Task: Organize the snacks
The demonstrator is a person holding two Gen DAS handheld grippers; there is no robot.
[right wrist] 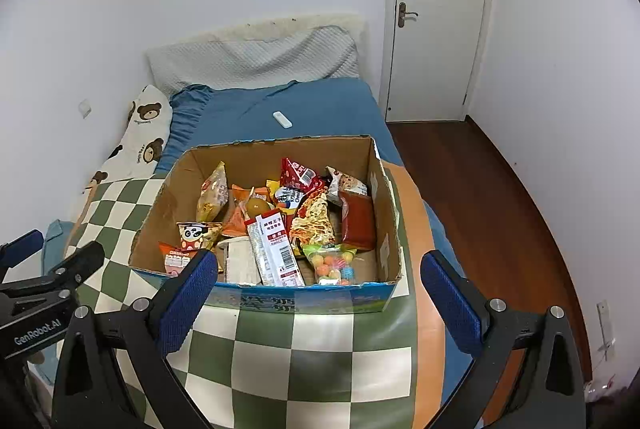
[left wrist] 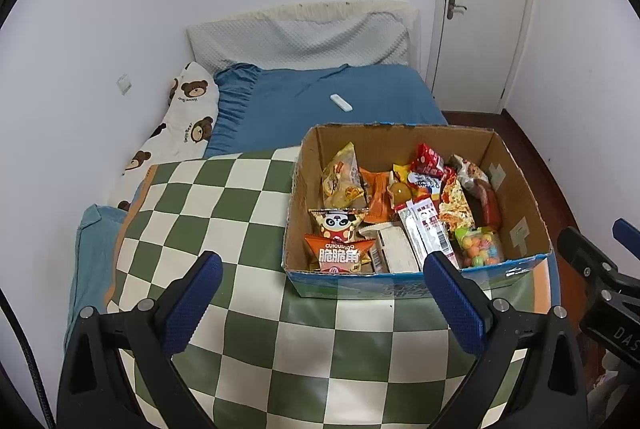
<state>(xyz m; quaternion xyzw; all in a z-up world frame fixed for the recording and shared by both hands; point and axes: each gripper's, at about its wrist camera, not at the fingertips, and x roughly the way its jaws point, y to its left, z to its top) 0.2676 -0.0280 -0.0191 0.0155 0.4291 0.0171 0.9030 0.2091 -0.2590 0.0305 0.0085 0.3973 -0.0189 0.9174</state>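
An open cardboard box (left wrist: 520, 189) sits on a green-and-white checkered mat (left wrist: 224, 197) on the bed, and it also shows in the right wrist view (right wrist: 384, 189). It holds several snack packets: a panda bag (left wrist: 338, 221), an orange chip bag (left wrist: 340, 255), a bag of coloured candy balls (left wrist: 480, 247), a red packet (right wrist: 300, 175) and a white-and-red stick pack (right wrist: 274, 249). My left gripper (left wrist: 324, 269) is open and empty, in front of the box's near left corner. My right gripper (right wrist: 320, 269) is open and empty, just in front of the box's near wall.
A blue sheet (left wrist: 320, 97) covers the bed beyond the mat, with a small white remote (left wrist: 341, 102) on it. A bear-print pillow (left wrist: 180, 125) lies along the left wall. A grey pillow (left wrist: 300, 41) leans at the head. A white door (right wrist: 436, 17) and wooden floor (right wrist: 500, 209) are to the right.
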